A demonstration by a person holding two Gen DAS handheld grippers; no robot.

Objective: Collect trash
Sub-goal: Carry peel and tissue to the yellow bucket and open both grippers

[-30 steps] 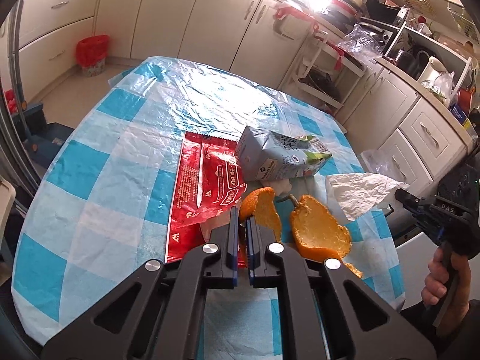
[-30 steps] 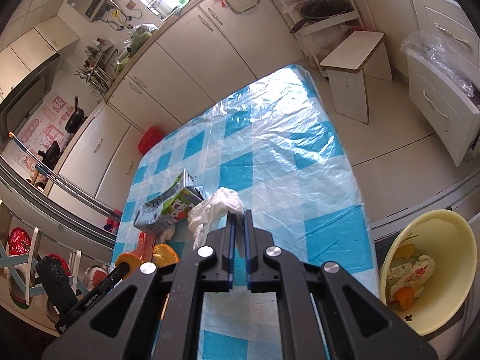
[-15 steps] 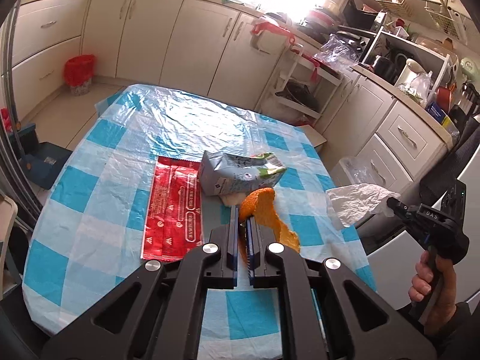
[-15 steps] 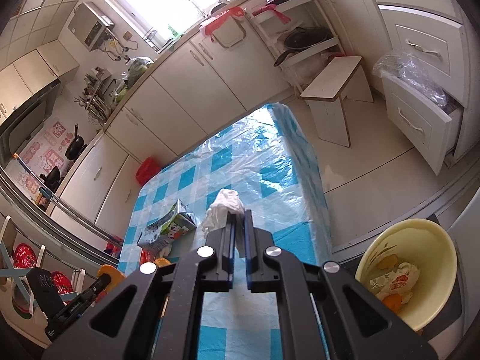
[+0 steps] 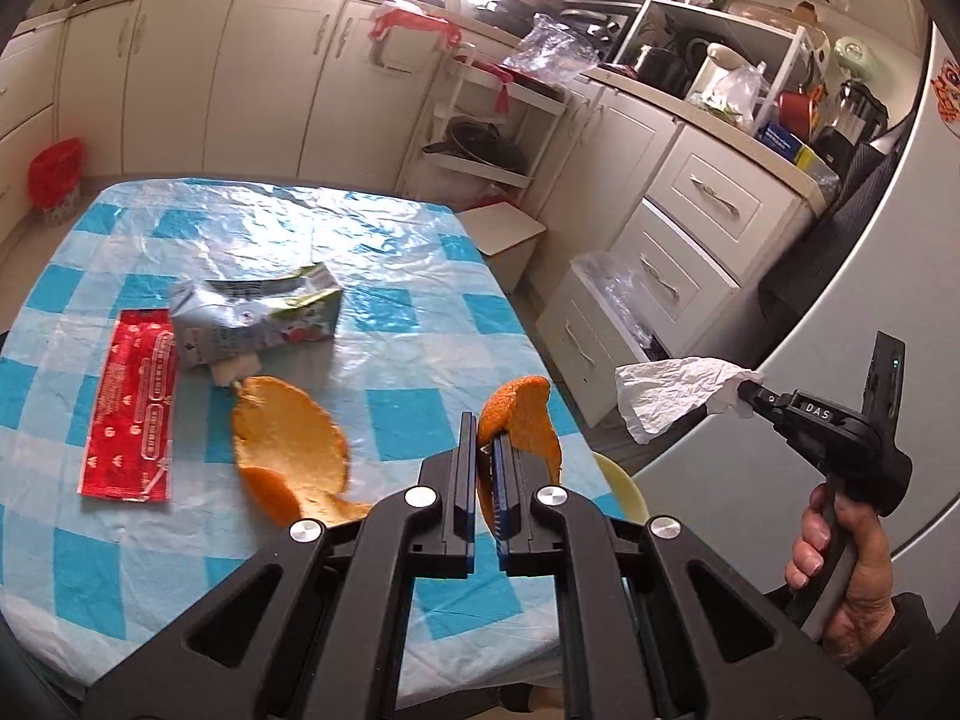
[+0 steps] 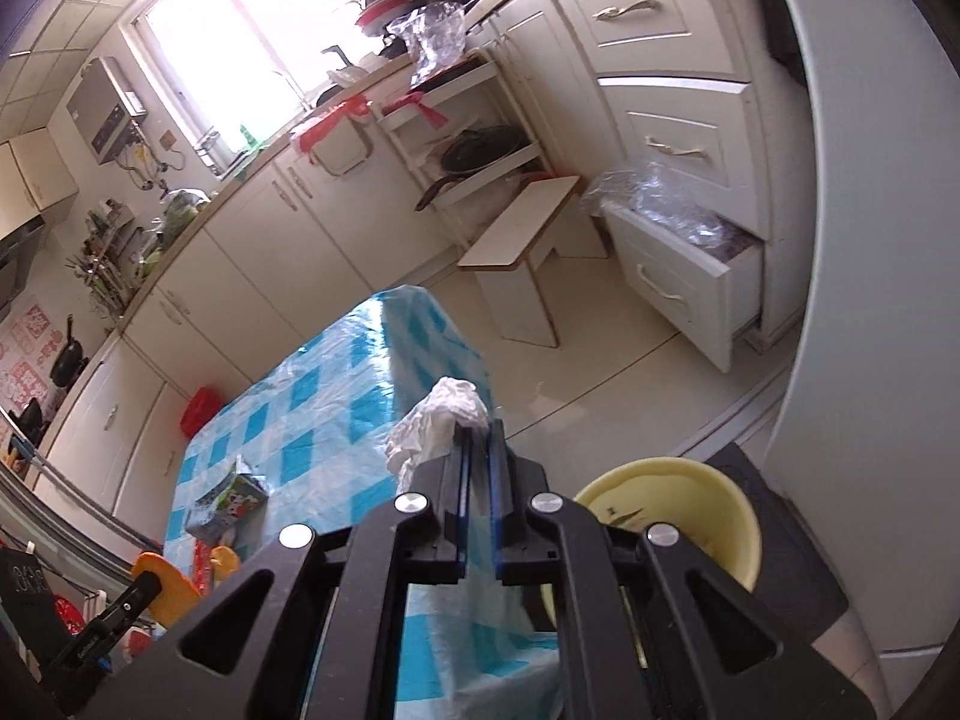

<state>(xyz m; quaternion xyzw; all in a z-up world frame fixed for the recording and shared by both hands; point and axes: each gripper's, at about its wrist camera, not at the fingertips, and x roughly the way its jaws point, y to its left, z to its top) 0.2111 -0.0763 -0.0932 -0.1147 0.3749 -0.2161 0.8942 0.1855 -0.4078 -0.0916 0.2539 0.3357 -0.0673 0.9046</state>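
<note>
The left gripper (image 5: 485, 450) pinches an orange peel (image 5: 528, 420) in narrow fingers above the table's (image 5: 390, 276) edge. At three o'clock the right gripper (image 6: 478, 450), nearly closed, clamps a crumpled tissue (image 6: 441, 417) beyond the table, the yellow bowl (image 6: 714, 495) below at four o'clock.

Left tool (image 5: 486, 441) and right tool (image 6: 478, 441) both clamped, angled downward.

On the table (image 5: 390, 312), the wrapper (image 5: 135, 408) lies left of the carton (image 5: 258, 315), with a peel (image 5: 288, 450) before both. The bowl (image 6: 708, 510) sits off the table's right edge, apparently lower down.
</note>
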